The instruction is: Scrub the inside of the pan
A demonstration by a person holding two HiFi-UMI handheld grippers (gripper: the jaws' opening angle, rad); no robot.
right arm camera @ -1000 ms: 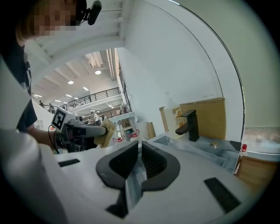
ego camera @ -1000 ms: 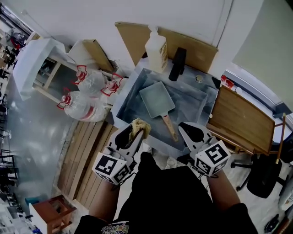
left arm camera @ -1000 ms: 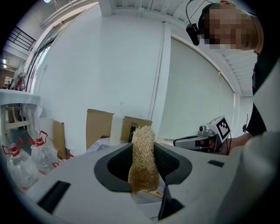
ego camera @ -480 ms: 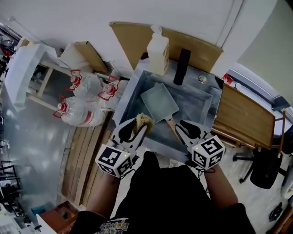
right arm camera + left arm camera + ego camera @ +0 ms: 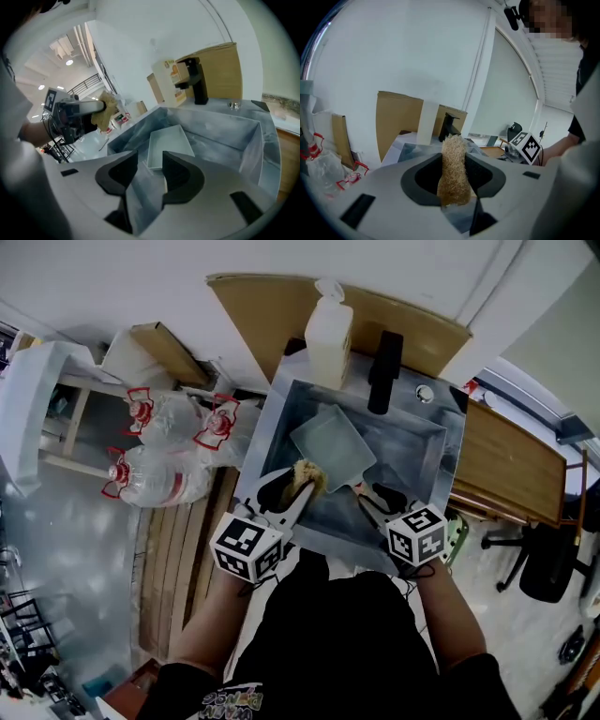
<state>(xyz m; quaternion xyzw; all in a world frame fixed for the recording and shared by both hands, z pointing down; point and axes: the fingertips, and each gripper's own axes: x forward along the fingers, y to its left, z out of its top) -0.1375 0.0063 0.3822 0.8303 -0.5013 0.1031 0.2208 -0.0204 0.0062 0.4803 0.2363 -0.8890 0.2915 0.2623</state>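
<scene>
A pale grey rectangular pan with a wooden handle lies in the steel sink. My left gripper is shut on a tan fibrous scrubber, held over the sink's near edge just short of the pan's near corner. In the left gripper view the scrubber stands pinched between the jaws of the left gripper. My right gripper hovers over the pan's handle. Its jaws are opening, and in the right gripper view the pan lies ahead of the right gripper, with nothing pressed between the pads.
A soap bottle and a black faucet stand at the sink's far rim, with cardboard behind. A wooden board lies to the right. Large water bottles lie on the floor at the left.
Both grippers have moved forward over the sink's near edge, closer to the pan. The right gripper's jaws have parted. The scrubber stays in the left gripper.
</scene>
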